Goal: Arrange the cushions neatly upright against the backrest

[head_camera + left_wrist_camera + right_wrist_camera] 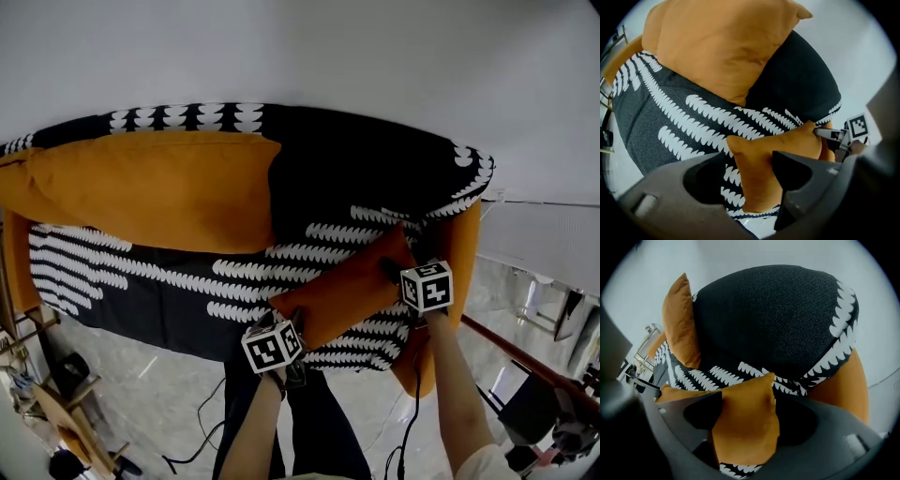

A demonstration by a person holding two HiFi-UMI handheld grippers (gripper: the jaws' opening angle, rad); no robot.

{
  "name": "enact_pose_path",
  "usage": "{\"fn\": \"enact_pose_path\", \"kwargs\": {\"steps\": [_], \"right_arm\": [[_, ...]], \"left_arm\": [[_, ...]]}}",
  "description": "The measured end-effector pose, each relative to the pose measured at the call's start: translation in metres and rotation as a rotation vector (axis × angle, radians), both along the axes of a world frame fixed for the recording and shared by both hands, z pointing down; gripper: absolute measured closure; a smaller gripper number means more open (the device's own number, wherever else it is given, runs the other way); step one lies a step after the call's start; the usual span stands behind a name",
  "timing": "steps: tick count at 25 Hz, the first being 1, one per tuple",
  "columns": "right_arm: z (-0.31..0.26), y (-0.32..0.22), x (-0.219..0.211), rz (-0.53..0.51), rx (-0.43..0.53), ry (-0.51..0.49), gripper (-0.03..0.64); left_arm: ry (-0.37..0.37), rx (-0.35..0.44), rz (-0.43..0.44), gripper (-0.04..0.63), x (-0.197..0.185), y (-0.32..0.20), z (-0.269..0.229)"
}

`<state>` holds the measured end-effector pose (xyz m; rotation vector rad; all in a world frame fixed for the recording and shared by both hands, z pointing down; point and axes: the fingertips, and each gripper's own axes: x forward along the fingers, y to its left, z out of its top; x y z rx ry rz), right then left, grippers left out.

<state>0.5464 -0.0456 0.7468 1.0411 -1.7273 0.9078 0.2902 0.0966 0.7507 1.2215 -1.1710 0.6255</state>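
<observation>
The small cushion (342, 291) lies flat before the backrest (375, 159); your left gripper (752, 165) and right gripper (746, 414) gape round its ends. Clamp both, then stand it upright there.

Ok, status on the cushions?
Left tongs, right tongs open, each around a corner of small cushion. It lies on the seat; large cushion leans on backrest. Nothing blocking.

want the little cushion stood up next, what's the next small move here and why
Probably close both grippers on the small cushion: it lies flat on the seat, one corner between the wide-apart jaws of the left gripper, another between those of the right gripper, neither clearly pinching. The large cushion leans on the backrest.
</observation>
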Motion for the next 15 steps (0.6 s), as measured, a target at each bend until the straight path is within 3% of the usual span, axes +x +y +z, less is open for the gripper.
{"fn": "enact_pose_path", "kwargs": {"steps": [3, 7, 9, 11, 15], "right_arm": [[0.003, -0.001, 0.001, 0.025, -0.019, -0.011, 0.235], [0.007, -0.001, -0.005, 0.056, -0.050, -0.056, 0.280], [0.007, 0.000, -0.006, 0.060, -0.052, -0.060, 0.290], [0.006, 0.002, -0.007, 0.065, -0.052, -0.062, 0.305], [0.003, 0.009, -0.008, 0.073, -0.051, -0.051, 0.344]], "left_arm": [[-0.001, -0.010, 0.002, 0.268, -0.001, 0.000, 0.004], [0.011, -0.026, -0.040, 0.273, -0.001, 0.001, 0.006], [0.027, -0.019, -0.045, 0.301, 0.002, 0.000, 0.005], [0.040, -0.006, -0.029, 0.379, 0.008, -0.002, 0.003], [0.041, -0.007, -0.003, 0.410, 0.014, -0.001, 0.003]]}}
